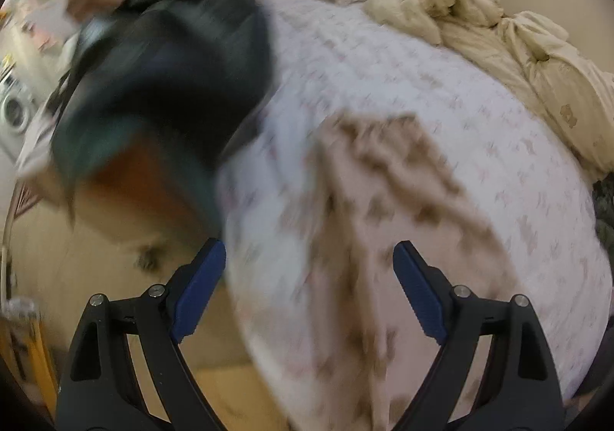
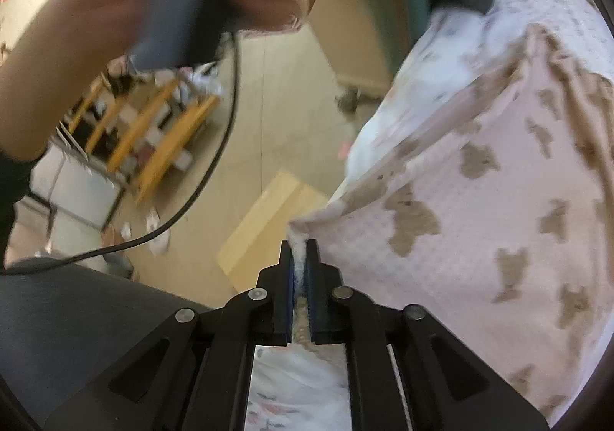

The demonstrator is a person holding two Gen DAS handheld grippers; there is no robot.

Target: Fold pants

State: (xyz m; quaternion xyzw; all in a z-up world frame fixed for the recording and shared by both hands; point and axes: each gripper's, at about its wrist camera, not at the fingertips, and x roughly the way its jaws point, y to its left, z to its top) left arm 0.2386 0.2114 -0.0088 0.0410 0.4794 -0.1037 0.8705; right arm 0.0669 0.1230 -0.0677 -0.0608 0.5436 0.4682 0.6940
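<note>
The pants (image 1: 368, 201) are pale pink with brown bear shapes. They lie spread on the bed's white flowered sheet (image 1: 422, 78) and show blurred in the left wrist view. My left gripper (image 1: 309, 250) is open and empty, above the bed's near edge. In the right wrist view my right gripper (image 2: 299, 245) is shut on an edge of the pants (image 2: 479, 201), which stretch away to the right over the sheet (image 2: 441, 59).
A person's head with dark hair (image 1: 165, 59) leans over the bed at left. A crumpled beige duvet (image 1: 518, 40) lies along the far side. A hand and forearm (image 2: 96, 36) and a black cable (image 2: 199, 181) hang over the wooden floor. A yellow rack (image 2: 153, 128) stands there.
</note>
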